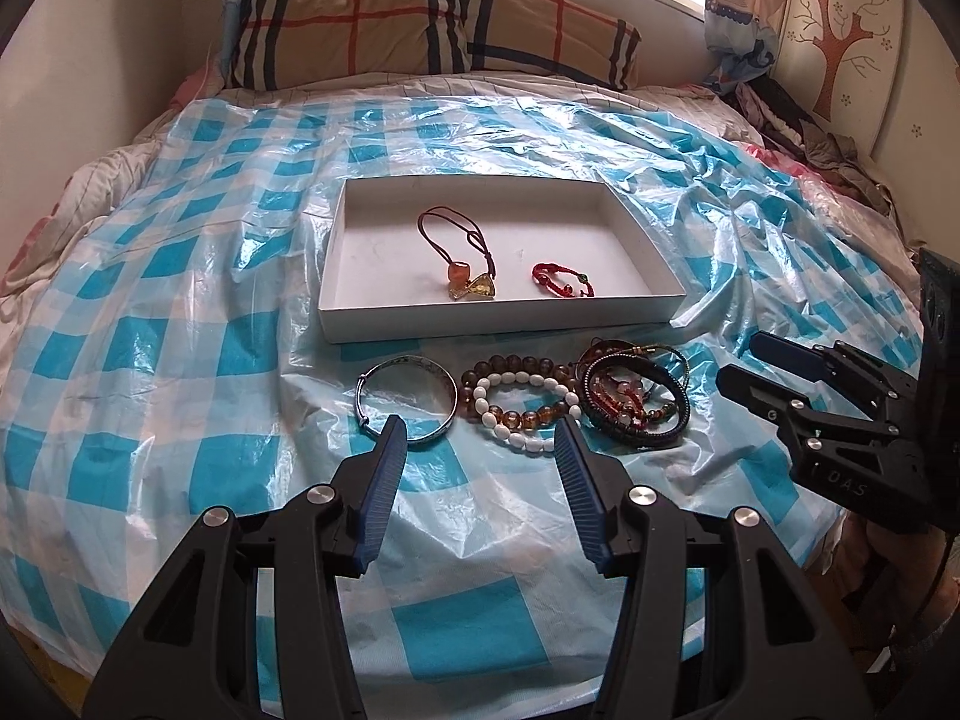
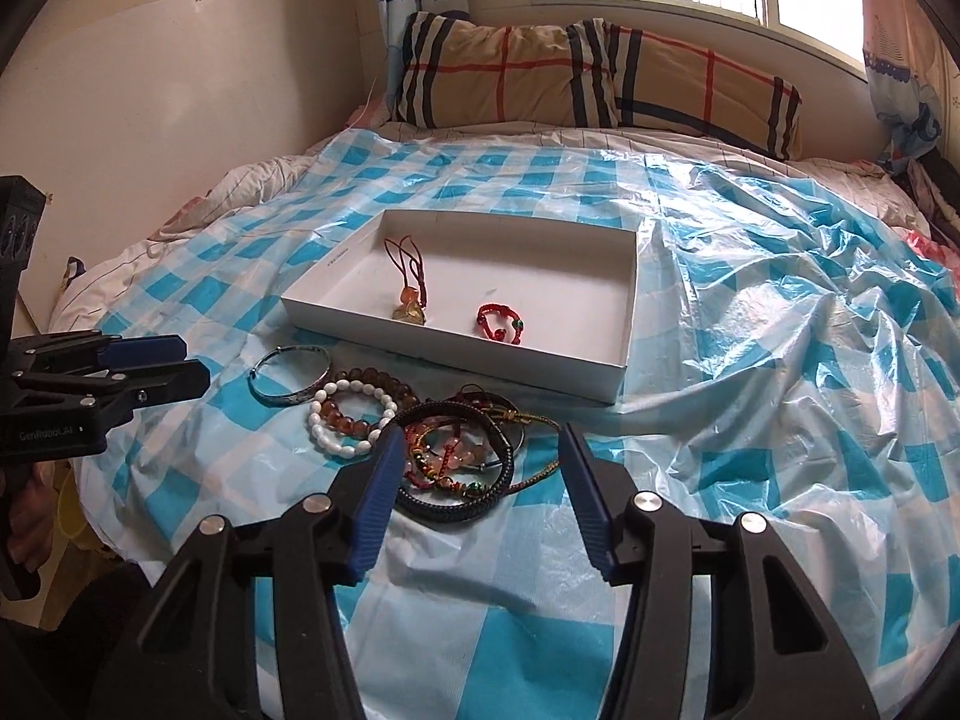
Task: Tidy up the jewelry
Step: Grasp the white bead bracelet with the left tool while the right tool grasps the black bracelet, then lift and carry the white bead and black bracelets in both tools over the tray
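A white tray (image 1: pixel 498 321) (image 2: pixel 444 354) lies on the bed. It holds a corded pendant necklace (image 1: pixel 462 264) (image 2: pixel 411 300) and a red bracelet (image 1: pixel 561 279) (image 2: pixel 498 321). In front of the tray lie a silver bangle (image 1: pixel 450 414) (image 2: pixel 282 401), a white bead bracelet (image 1: pixel 498 429) (image 2: pixel 316 420), a brown bead bracelet (image 1: pixel 510 366) (image 2: pixel 372 375) and a pile of dark braided bracelets (image 1: pixel 636 402) (image 2: pixel 462 462). My left gripper (image 1: pixel 479 426) (image 2: pixel 192 360) hovers open just short of the bangle and bead bracelets. My right gripper (image 2: pixel 480 433) (image 1: pixel 741 360) is open, its tips framing the pile, and grips nothing.
A blue-and-white checked plastic sheet (image 1: pixel 198 312) (image 2: pixel 780 360) covers the bed, wrinkled on the right. A plaid pillow (image 1: pixel 432 24) (image 2: pixel 600 72) lies at the head under the window. Clothes (image 1: pixel 816 144) are heaped at the far right. A wall (image 2: pixel 180 108) runs along the left.
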The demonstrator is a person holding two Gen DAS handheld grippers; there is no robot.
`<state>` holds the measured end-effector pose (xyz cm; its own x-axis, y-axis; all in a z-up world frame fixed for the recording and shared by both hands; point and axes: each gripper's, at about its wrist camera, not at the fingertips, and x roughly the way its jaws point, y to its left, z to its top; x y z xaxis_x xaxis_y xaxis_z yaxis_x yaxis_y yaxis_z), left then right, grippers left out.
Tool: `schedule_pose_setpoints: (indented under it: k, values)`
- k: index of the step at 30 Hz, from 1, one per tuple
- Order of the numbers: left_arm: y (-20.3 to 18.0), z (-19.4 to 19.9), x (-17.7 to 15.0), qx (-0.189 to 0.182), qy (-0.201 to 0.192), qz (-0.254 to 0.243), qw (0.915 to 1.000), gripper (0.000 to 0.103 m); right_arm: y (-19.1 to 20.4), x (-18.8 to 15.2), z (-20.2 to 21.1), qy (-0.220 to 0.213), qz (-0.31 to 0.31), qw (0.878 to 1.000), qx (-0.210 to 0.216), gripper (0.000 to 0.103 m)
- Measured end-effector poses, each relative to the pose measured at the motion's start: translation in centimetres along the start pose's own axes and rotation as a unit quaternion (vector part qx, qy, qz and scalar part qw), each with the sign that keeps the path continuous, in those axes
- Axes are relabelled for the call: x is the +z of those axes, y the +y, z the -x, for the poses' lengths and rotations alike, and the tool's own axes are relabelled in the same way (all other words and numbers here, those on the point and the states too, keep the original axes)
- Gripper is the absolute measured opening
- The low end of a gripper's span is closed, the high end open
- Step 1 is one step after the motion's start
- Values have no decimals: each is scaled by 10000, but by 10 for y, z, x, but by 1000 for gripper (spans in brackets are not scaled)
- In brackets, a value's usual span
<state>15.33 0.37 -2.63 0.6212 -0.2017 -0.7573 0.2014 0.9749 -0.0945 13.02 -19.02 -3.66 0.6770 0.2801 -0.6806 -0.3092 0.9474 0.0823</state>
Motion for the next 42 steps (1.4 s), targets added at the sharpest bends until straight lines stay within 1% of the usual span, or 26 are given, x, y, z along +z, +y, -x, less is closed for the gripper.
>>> schedule_pose_setpoints:
  k: [8,10,13,14,15,16,18,20,21,27,28,30,32,33,36,42]
  values:
    - [-9,-27,5,-294,209,-80,9993,48,-3,1,-43,420,107,9990,48,42]
    - [-12,-34,4,-375,291,-88,9988,48,-6,-1,-52,525,93,9986,58,38]
    - [-11,-48,3,-593,481,43,9971,48,-10,-4,-64,671,35,9977,133,34]
    - [-10,-54,3,-655,558,103,9962,48,-11,-5,-67,716,26,9973,162,30]
    - [-9,-60,2,-723,646,158,9952,48,-12,-7,-70,744,12,9970,204,28]
    - [-7,-65,3,-776,715,216,9942,48,-13,-7,-72,758,-8,9968,240,27]
    - [-2,-73,3,-845,812,340,9925,48,-14,-8,-74,761,-13,9968,239,20]
    - [3,-80,3,-919,900,489,9905,48,-15,-8,-73,726,-59,9970,279,17]
    - [4,-83,3,-945,933,540,9897,48,-16,-8,-72,706,-79,9971,288,13]
    - [8,-96,9,-929,967,652,9888,47,-19,-11,-61,627,-163,9975,281,12]
    - [7,-98,10,-931,969,654,9888,44,-20,-12,-61,640,-170,9974,280,12]
    - [7,-104,11,-836,1061,632,9888,21,-21,-12,-63,700,-175,9970,283,12]
    - [7,-109,11,-782,1152,576,9886,11,-20,-11,-67,766,-156,9965,280,12]
    - [6,-110,11,-732,1142,548,9892,7,-19,-11,-69,790,-140,9964,271,12]
    - [5,-104,13,-617,1047,450,9916,6,-16,-11,-71,783,-98,9966,247,13]
    - [1,-74,12,-665,776,391,9940,7,-16,-14,-51,575,-211,9977,297,12]
